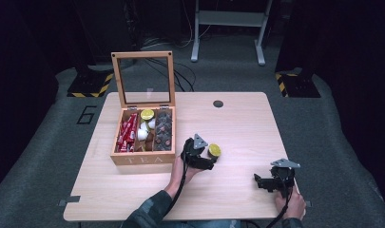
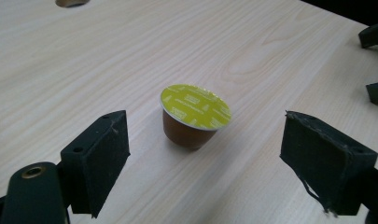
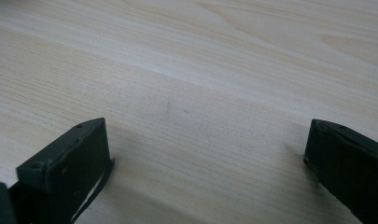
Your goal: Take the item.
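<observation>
The left gripper (image 2: 203,154) has its jaws wide apart. The little cup (image 2: 194,115) with the yellow lid stands on the table (image 2: 107,56) just past them, touching neither. The right gripper (image 3: 205,163) is wide apart too, with bare table between its jaws.

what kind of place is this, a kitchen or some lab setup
Most likely a lab or recording room, not a kitchen. A lone wooden table stands on grey carpet, with hazard-striped stand bases and loose cables behind it. On it sit a wooden tea box and a coffee capsule.
</observation>
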A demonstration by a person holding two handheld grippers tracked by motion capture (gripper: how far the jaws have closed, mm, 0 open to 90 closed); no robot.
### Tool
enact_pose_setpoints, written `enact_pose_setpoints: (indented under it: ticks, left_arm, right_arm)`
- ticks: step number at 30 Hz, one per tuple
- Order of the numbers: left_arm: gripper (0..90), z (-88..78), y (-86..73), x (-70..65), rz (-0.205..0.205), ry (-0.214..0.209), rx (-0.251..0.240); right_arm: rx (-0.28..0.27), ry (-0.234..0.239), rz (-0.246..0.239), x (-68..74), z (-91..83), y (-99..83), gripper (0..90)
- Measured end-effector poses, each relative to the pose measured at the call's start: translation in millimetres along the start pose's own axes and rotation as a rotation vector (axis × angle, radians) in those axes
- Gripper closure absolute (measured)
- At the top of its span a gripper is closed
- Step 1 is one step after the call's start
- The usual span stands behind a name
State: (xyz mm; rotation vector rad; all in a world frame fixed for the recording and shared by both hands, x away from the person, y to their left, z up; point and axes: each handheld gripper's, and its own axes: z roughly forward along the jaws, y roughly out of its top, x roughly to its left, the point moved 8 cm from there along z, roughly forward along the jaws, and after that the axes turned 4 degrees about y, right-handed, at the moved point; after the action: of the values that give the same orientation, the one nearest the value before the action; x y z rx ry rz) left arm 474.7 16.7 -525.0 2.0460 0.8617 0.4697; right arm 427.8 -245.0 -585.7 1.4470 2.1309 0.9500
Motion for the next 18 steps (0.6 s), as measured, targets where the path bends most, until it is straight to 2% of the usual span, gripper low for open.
enact_pose_setpoints:
  ticks: [4, 5, 8, 11, 15, 16, 18]
  left_arm:
    - [14.7, -18.1, 1.3, 3.2, 0.019, -0.003, -0.016]
    - [14.5, -18.1, 1.3, 3.2, 0.019, -0.003, -0.016]
    - [14.3, -36.1, 2.8, 8.2, 0.034, 0.004, -0.042]
    - [13.8, -58.2, 0.8, 14.8, 0.031, 0.01, -0.062]
    - [12.9, -75.2, -2.6, 22.4, 0.019, 0.01, -0.072]
    - [11.7, -86.6, -7.4, 28.2, 0.011, 0.012, -0.07]
    - [11.5, -97.2, -12.7, 34.7, 0.002, 0.021, -0.076]
  right_arm:
    - [0.0, 0.001, 0.0, 0.0, -0.1, 0.0, 0.0]
    - [0.0, 0.001, 0.0, 0.0, -0.1, 0.0, 0.0]
    - [0.0, 0.001, -0.001, 0.0, 0.0, 0.0, 0.0]
    - [0.001, 0.002, -0.003, 0.0, -0.1, -0.1, 0.0]
    - [0.001, 0.001, -0.003, 0.0, -0.2, -0.1, 0.0]
    - [0.002, 0.001, -0.003, 0.0, -0.2, -0.2, 0.0]
    - [0.002, 0.0, -0.002, 0.1, -0.3, -0.3, 0.0]
